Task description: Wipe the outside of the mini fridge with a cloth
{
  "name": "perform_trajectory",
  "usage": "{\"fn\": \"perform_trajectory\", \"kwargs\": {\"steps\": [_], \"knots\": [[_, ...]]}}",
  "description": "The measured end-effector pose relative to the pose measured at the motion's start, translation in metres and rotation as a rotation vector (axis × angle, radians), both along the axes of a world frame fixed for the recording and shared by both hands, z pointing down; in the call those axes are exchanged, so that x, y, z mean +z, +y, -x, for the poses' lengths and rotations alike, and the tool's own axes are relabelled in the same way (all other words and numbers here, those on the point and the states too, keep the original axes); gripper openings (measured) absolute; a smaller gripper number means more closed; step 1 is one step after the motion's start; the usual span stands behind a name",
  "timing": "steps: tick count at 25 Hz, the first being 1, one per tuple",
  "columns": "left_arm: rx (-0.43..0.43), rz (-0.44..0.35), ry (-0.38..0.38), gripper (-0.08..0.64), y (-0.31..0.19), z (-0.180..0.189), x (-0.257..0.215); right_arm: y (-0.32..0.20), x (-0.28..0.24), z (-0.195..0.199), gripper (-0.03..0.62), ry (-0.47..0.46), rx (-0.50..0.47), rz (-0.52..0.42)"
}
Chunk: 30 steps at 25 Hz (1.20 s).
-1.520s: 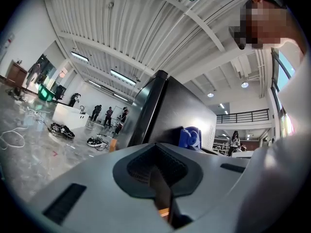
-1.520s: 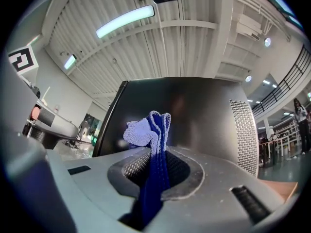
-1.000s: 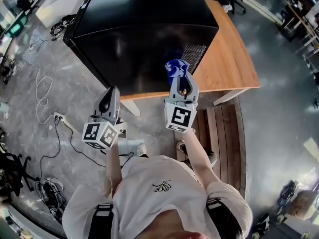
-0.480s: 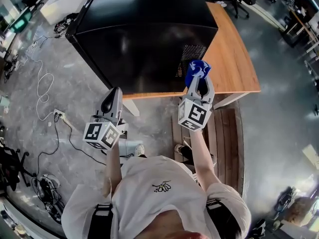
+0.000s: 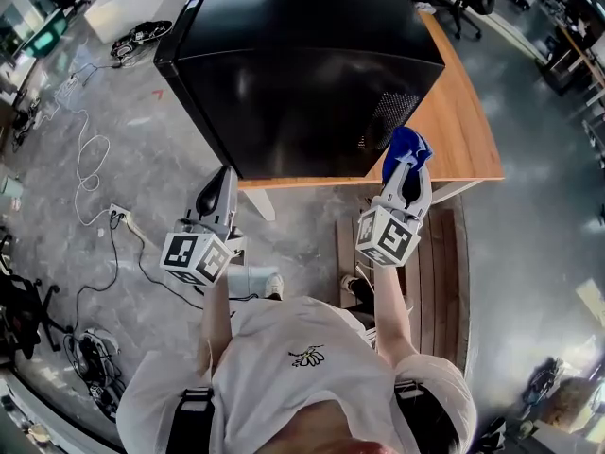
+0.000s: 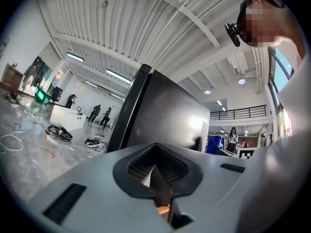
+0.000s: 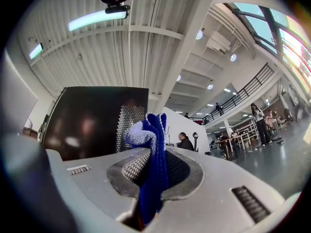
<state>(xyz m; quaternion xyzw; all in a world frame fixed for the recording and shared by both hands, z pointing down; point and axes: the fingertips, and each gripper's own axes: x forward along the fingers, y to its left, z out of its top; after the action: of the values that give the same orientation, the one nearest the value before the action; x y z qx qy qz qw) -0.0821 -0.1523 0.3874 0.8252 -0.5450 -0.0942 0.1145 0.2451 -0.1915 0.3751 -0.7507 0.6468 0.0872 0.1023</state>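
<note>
Head view: the black mini fridge [image 5: 302, 64] stands at 12 o'clock from the person, on a wooden table [image 5: 458, 130] whose bare top extends to the fridge's 3 o'clock side. A perforated vent panel [image 5: 378, 121] sits on the fridge's face near its 5 o'clock corner. The right gripper [image 5: 408, 164] is held at that corner, jaws pointing toward 12 o'clock. The right gripper view shows its jaws closed on a blue cloth [image 5: 408, 146], which is pinched between the pads with a bunched end standing out past the tips. The cloth lies just beside the vent panel at the table's front edge; contact with the fridge cannot be confirmed from any view. The left gripper [image 5: 222, 180] is held at the fridge's 7 o'clock, below the table's front edge and clear of the fridge. The left gripper view shows its jaws drawn together with nothing between them, pointing up at the fridge's dark side. White and black cables [image 5: 90, 173] lie on the grey floor at 9 o'clock. A slatted wooden platform [image 5: 440, 263] lies on the floor at 4 o'clock, beneath the right forearm.
</note>
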Motion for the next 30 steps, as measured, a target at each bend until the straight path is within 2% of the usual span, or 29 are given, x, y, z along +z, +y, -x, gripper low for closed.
{"fn": "perform_trajectory", "kwargs": {"steps": [3, 8, 11, 15, 18, 25, 30], "knots": [[0.0, -0.011, -0.001, 0.005, 0.0, 0.028, -0.004, 0.015, -0.002, 0.034, 0.061, -0.023, -0.031, 0.0], [0.01, -0.025, -0.002, 0.005, -0.003, 0.056, -0.012, 0.024, -0.009, 0.102, 0.061, -0.081, -0.142, -0.018], [-0.024, -0.03, 0.001, 0.005, 0.0, 0.083, -0.016, 0.019, -0.012, 0.167, 0.061, -0.097, -0.275, -0.007], [-0.102, -0.021, 0.01, 0.005, 0.01, 0.125, -0.011, 0.019, -0.005, 0.263, 0.061, -0.059, -0.464, 0.003], [-0.157, 0.006, 0.017, 0.005, 0.018, 0.151, 0.0, 0.017, 0.0, 0.313, 0.061, -0.031, -0.554, 0.01], [-0.229, 0.042, 0.027, 0.005, 0.032, 0.184, 0.013, -0.005, 0.027, 0.372, 0.061, 0.014, -0.624, 0.091], [-0.229, 0.049, 0.036, 0.005, 0.032, 0.183, 0.017, -0.018, 0.036, 0.373, 0.061, 0.039, -0.625, 0.111]]}}
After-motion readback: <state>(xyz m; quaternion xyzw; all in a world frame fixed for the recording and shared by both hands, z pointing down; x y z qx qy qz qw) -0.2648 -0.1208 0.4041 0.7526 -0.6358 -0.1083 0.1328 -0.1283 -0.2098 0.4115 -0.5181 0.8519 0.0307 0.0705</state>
